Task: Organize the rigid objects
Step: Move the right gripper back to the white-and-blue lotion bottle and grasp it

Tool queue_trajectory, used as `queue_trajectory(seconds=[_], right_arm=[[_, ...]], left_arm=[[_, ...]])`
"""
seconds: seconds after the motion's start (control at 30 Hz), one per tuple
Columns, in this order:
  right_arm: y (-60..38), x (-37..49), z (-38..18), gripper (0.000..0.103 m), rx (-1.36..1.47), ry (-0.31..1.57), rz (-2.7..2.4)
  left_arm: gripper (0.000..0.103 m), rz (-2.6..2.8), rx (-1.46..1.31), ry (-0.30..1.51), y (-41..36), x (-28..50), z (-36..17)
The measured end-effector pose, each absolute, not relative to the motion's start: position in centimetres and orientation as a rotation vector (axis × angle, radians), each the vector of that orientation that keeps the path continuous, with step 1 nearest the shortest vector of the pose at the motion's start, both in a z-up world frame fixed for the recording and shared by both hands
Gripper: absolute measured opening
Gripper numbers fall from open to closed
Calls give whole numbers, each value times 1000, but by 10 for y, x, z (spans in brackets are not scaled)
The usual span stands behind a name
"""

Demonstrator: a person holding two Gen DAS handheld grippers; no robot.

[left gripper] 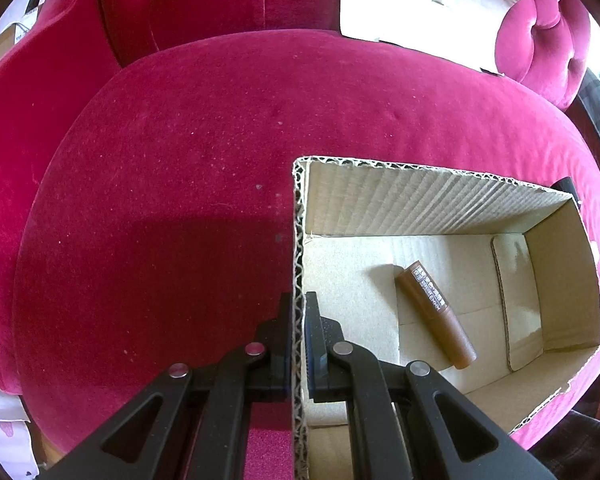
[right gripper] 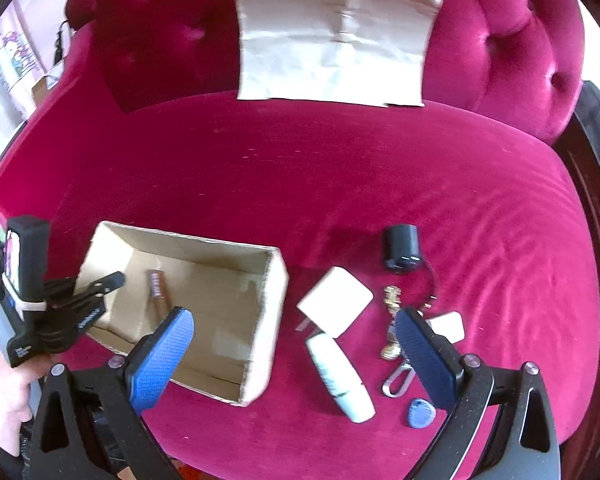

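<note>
My left gripper (left gripper: 298,300) is shut on the left wall of an open cardboard box (left gripper: 420,200) that stands on the pink velvet seat. A brown tube (left gripper: 436,314) lies on the box floor. In the right wrist view my right gripper (right gripper: 294,318) hangs open and holds nothing, above the box's right wall (right gripper: 274,280) and the loose items beside it. Those are a white square charger (right gripper: 334,306), a white tube (right gripper: 340,380), a black cylinder (right gripper: 400,248), brass keys (right gripper: 392,296) and a blue tag (right gripper: 420,414). The left gripper (right gripper: 100,286) and the brown tube (right gripper: 158,290) show there too.
A flat piece of cardboard (right gripper: 332,40) leans on the tufted backrest (right gripper: 540,60). A small white item (right gripper: 448,326) and a silver clip (right gripper: 398,380) lie by the keys. A hand (right gripper: 4,392) holds the left gripper at the seat's left edge. Bare seat cushion (left gripper: 160,200) stretches left of the box.
</note>
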State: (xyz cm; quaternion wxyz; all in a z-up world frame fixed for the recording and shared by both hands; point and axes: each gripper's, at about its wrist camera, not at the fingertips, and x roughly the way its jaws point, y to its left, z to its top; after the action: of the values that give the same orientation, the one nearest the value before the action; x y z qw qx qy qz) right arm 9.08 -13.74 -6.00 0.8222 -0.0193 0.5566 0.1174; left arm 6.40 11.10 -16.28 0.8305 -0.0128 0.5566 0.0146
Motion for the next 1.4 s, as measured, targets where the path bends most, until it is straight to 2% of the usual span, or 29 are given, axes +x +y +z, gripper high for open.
queue_trajectory(seconds=[0.63, 1.4], right_arm=[[-195, 73, -95, 103, -48, 1264, 153], [-166, 63, -154, 103, -195, 1316, 212]], left_arm=[[5, 30, -19, 1180, 109, 64, -162], [5, 25, -8, 1180, 106, 64, -165]])
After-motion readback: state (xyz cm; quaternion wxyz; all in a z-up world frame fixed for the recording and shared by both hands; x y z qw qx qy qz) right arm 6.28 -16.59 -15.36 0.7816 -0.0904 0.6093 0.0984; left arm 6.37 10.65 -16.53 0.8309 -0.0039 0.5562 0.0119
